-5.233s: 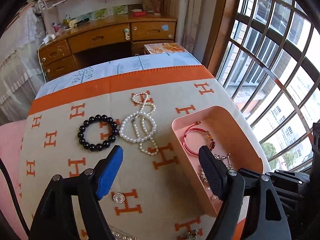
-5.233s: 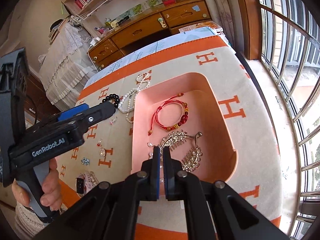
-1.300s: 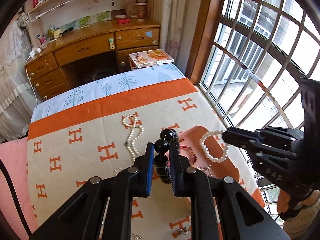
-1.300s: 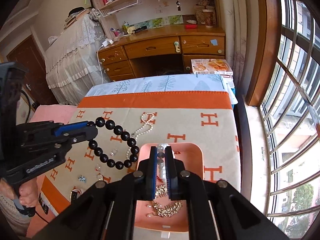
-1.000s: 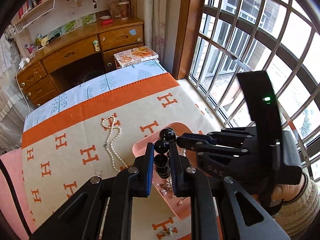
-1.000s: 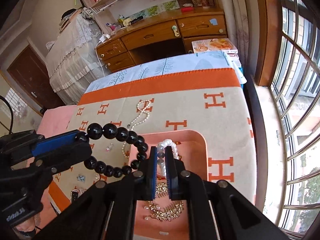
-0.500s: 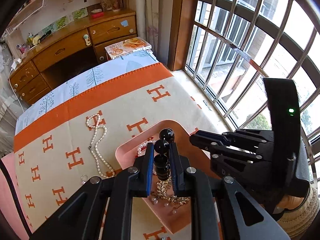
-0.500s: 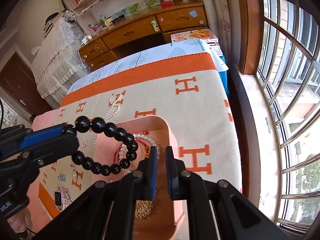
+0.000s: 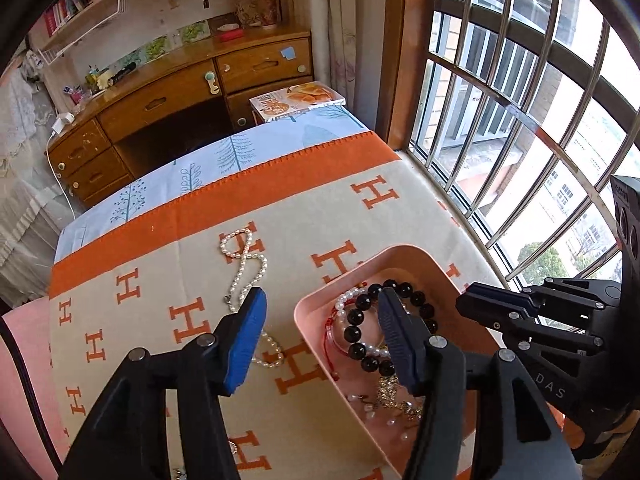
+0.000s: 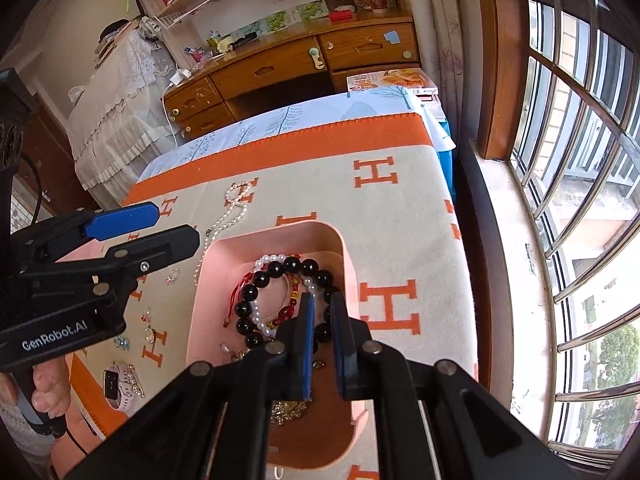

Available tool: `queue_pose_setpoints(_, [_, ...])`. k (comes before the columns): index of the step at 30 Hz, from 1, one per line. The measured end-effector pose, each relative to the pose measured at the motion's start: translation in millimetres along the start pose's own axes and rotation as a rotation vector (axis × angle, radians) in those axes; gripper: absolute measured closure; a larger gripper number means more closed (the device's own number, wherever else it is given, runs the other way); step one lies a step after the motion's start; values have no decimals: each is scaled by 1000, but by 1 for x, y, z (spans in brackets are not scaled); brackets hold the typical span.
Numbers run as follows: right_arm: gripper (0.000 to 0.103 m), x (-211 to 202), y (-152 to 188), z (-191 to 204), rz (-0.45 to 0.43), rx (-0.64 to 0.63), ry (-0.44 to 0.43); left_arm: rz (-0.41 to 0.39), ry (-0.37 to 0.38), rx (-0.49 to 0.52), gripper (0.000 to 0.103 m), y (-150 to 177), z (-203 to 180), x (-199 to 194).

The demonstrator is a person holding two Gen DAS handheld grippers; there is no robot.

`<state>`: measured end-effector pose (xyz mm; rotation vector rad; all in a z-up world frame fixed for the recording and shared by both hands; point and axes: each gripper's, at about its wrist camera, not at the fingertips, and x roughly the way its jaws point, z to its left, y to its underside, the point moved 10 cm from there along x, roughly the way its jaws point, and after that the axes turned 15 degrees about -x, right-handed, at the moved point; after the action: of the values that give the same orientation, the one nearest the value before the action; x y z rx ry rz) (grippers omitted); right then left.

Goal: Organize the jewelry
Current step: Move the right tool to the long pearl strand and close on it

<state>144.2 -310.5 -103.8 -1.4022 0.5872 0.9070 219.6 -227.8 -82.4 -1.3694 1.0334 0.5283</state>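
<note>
Left gripper (image 9: 320,332) jaws opening, black bracelet (image 9: 384,324) dropped in tray (image 9: 436,258); right gripper (image 10: 320,316) near-closed, empty. Next: pearl necklace (image 9: 244,264).

We count one pink tray (image 10: 348,280) near the blanket's (image 10: 400,216) window-side edge. In it lie one black bead bracelet (image 10: 276,270), one white pearl bracelet (image 10: 270,258), one red cord bracelet (image 10: 240,286) and gold pieces (image 9: 400,400) too tangled to number. On the blanket we count one long pearl necklace (image 9: 244,264), one wristwatch (image 10: 116,386) towards its near left corner, and several small trinkets (image 10: 149,334) too small to tally. Two grippers are present.
</note>
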Motion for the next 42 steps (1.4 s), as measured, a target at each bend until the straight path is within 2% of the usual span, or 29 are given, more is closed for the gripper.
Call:
queue_pose_setpoints(8, [94, -6, -6, 30, 8, -37, -19, -17, -29, -22, 40, 15, 43, -20])
queue_pose_setpoints(16, [94, -13, -11, 59, 14, -85, -29, -24, -54, -102, 35, 33, 105, -43])
queue_pose_setpoints(18, [94, -13, -14, 68, 17, -98, -32, -34, -67, -128, 30, 35, 125, -50])
queue_pose_setpoints(20, [88, -13, -16, 75, 18, -113, -35, -48, -83, -157, 28, 38, 146, -56])
queue_pose_setpoints(22, [78, -13, -21, 83, 14, -132, -27, -55, -94, -187, 28, 42, 166, -61])
queue_pose_setpoints(26, [76, -6, -31, 99, 23, -155, -32, -59, -114, -238, 28, 51, 201, -64])
queue_pose_setpoints(35, [76, 33, -79, 108, 68, -141, -33, -59, -103, -303, 27, 64, 242, -51])
queue_pose_setpoints(42, [76, 98, -113, 101, 180, -151, -46, -36, -62, -349, 27, 59, 250, -29])
